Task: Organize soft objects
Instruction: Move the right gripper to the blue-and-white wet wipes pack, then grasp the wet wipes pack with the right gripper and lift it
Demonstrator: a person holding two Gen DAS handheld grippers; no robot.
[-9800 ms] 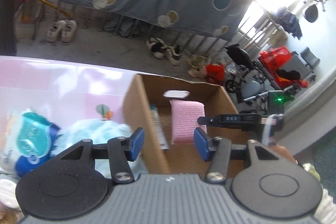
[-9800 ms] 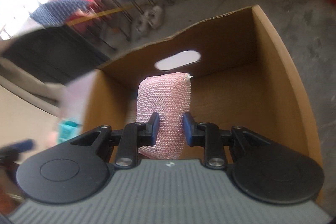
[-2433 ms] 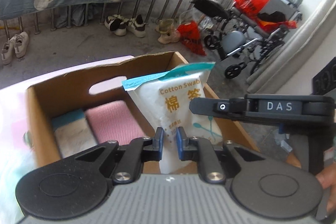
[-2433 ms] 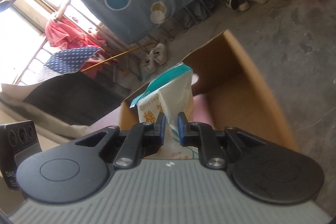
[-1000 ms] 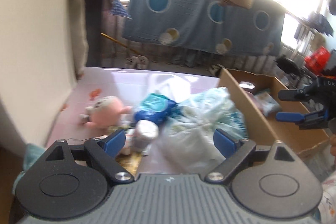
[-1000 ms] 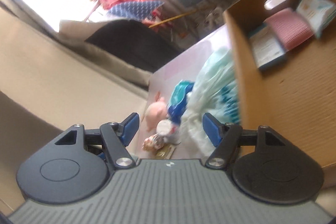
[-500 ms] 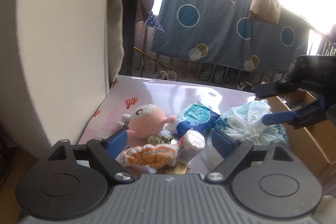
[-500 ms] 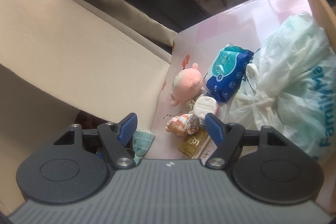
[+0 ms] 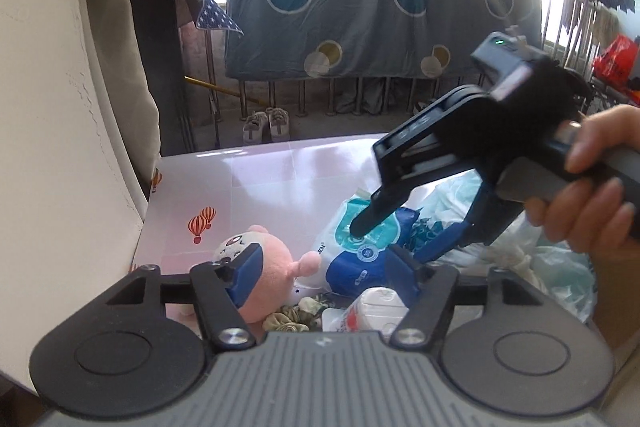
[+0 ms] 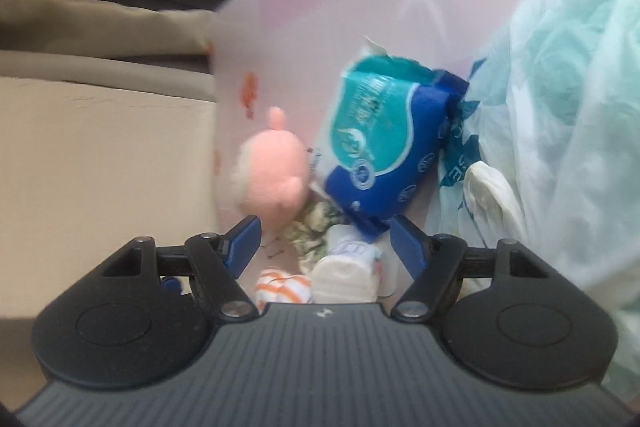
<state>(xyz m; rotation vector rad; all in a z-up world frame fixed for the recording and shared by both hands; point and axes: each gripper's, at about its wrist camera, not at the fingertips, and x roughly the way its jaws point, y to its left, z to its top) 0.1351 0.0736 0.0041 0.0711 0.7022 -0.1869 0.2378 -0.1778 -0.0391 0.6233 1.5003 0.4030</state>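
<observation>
A pink plush toy (image 9: 272, 283) (image 10: 274, 175) lies on the pink table (image 9: 260, 183) beside a blue and teal wipes pack (image 9: 360, 247) (image 10: 384, 143). A white tissue roll (image 9: 376, 309) (image 10: 348, 271), a green scrunchie (image 9: 292, 319) and an orange striped item (image 10: 284, 287) lie nearer me. My left gripper (image 9: 326, 271) is open and empty just in front of these. My right gripper (image 9: 396, 239) (image 10: 326, 239) is open and empty, lowered over the wipes pack and tissue roll.
A crumpled pale green plastic bag (image 9: 532, 247) (image 10: 560, 99) fills the right of the table. A beige cushion or wall (image 9: 60, 107) borders the left. A blue dotted sheet (image 9: 360, 7) hangs on a railing beyond the table; shoes (image 9: 266, 125) sit below it.
My right gripper has come down and closer over the wipes pack and tissue roll. My left gripper has edged nearer the plush toy. Both stay open.
</observation>
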